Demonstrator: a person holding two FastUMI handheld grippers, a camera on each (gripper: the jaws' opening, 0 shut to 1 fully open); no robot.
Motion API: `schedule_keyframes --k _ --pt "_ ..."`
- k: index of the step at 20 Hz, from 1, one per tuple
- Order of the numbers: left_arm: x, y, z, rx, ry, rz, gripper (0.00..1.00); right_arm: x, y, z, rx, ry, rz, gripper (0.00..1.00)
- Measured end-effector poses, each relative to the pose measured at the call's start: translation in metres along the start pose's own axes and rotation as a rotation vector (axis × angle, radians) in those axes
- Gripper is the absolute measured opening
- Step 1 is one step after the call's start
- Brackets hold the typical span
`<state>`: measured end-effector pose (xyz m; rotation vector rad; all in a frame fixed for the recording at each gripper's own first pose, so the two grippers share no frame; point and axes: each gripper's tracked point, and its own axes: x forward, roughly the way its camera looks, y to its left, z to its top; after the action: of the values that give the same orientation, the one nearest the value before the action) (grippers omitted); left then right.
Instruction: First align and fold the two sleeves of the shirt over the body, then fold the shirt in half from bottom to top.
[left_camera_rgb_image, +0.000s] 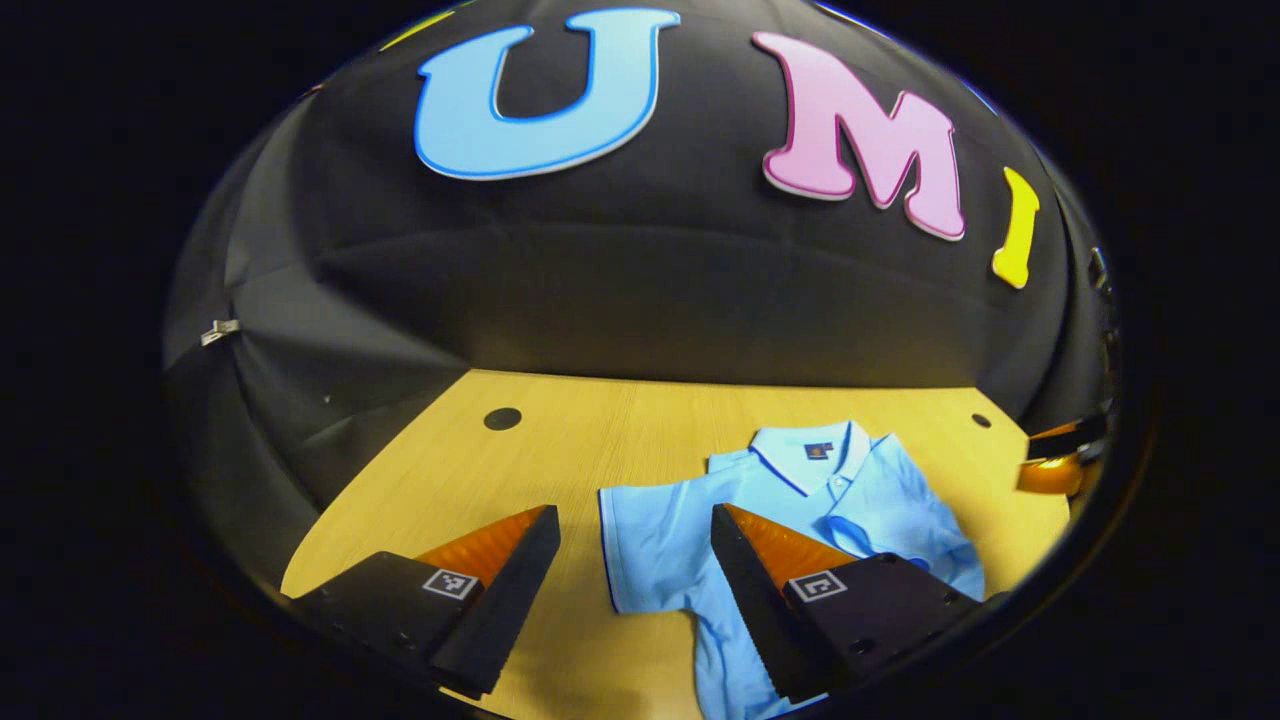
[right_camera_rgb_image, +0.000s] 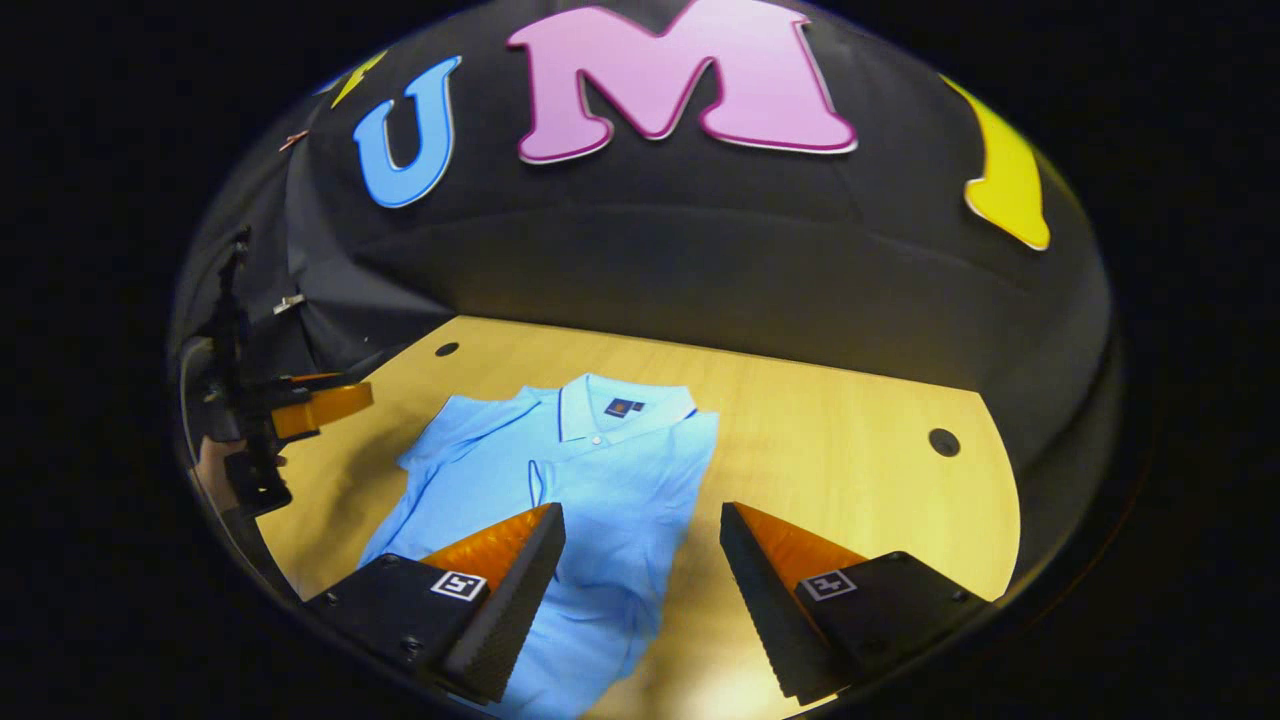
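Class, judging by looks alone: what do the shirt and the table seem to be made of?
Shirt: soft, matte light-blue knit, probably cotton; it creases and lies limp. Table: pale wood or wood-look laminate, smooth with a slight sheen; faint straight grain lines show, but the look leaves it open.

My right hand-held gripper (right_camera_rgb_image: 640, 580) hangs open above a light blue polo shirt (right_camera_rgb_image: 590, 480) lying flat on the wooden table (right_camera_rgb_image: 850, 450), collar farthest from me.

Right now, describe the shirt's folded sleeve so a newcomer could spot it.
On the wooden table lies a light blue polo shirt, collar toward the booth wall. In the right gripper view its right side ends in a straight edge: that sleeve is folded over the chest, dark-trimmed cuff showing. The other sleeve lies spread out.
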<state>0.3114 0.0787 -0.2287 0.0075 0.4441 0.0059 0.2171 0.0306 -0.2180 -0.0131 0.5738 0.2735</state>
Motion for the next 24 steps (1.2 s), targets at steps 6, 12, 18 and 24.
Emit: schedule_keyframes --k 6,12,18,24 --pt "0.093 0.009 -0.030 0.003 0.095 0.004 0.97 -0.023 -0.047 -0.026 0.079 0.015 -0.082 0.98" --pt "0.125 -0.001 -0.052 0.130 0.186 -0.040 0.81 -0.034 -0.051 -0.047 0.075 0.025 -0.086 0.98" --pt "0.131 -0.006 -0.051 0.073 0.183 -0.085 0.74 -0.031 -0.040 -0.060 0.100 0.035 -0.062 0.98" --pt "0.132 -0.011 -0.047 0.045 0.159 -0.086 0.18 -0.027 -0.040 -0.070 0.132 0.049 -0.060 0.98"
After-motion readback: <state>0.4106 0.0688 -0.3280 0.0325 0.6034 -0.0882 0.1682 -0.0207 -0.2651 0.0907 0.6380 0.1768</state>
